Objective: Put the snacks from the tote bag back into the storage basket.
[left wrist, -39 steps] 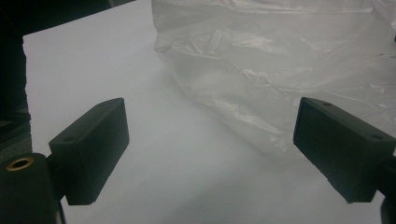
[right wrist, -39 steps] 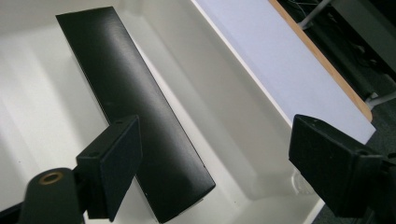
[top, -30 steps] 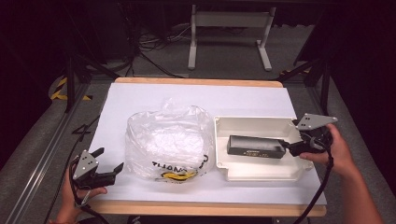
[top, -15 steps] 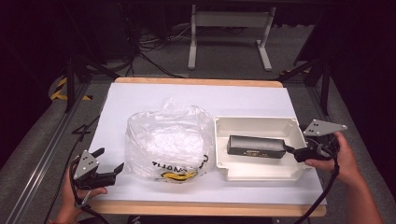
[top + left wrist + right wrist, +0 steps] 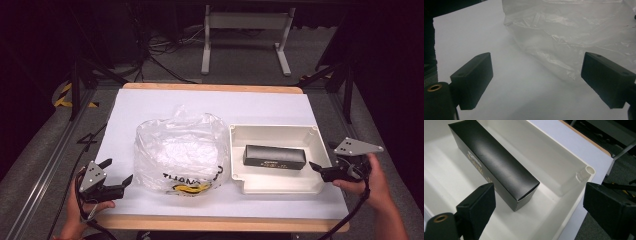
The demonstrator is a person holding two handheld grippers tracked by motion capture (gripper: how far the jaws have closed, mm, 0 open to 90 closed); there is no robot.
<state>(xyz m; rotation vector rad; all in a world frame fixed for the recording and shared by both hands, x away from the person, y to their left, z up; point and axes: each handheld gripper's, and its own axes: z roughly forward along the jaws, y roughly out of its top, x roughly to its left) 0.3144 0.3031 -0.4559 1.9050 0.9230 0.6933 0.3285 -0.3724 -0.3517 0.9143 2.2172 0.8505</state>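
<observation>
A long black box [image 5: 274, 157] with gold lettering lies flat in a white tray [image 5: 272, 129] on the right of the table. My right gripper [image 5: 319, 171] hovers at the tray's right rim and points left at the box's end. Its jaws have just been opening and nothing is pressed between them. In the right gripper view the box [image 5: 496, 165] lies just ahead of the open right gripper [image 5: 539, 205], inside the tray [image 5: 554, 152]. A crumpled clear plastic bag [image 5: 180, 150] sits mid-table. My left gripper [image 5: 119, 171] rests open at the front left, facing the bag [image 5: 574, 32].
A white sheet [image 5: 165, 102] covers the wooden table, whose front edge [image 5: 220, 224] runs just below both hands. Dark floor surrounds it, with a white metal stand [image 5: 245, 35] and cables behind. Bare sheet lies left of the bag and behind the tray.
My right gripper has drawn back to the right, away from the box's end toward the tray's rim, and its jaws stand wider. The left gripper, bag and box have not moved.
</observation>
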